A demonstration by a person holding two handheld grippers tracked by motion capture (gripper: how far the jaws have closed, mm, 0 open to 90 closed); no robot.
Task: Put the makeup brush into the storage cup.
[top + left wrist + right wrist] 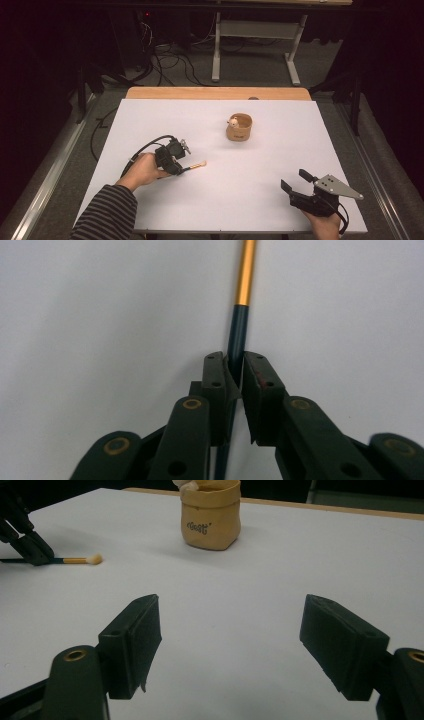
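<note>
Surroundings: a white sheet covers the wooden table [150, 93]; a small tan, soft-sided pouch with dark lettering [239, 128] stands toward the far middle, with a pale rounded thing at its rim, too small to tell what.
In the way: bare white surface lies between the pouch and the thin brush with a dark handle, gold ferrule and pale tip [196, 165]; the two are well apart.
Counts: one brush, one pouch, two grippers.
Brush: lies flat on the table at left of centre, its tip pointing right in the high view.
Left gripper [235, 385]: jaws closed tight on the brush's dark handle, near the table surface.
Right gripper [230, 640]: jaws spread wide, nothing between them, at the table's near right edge.
</note>
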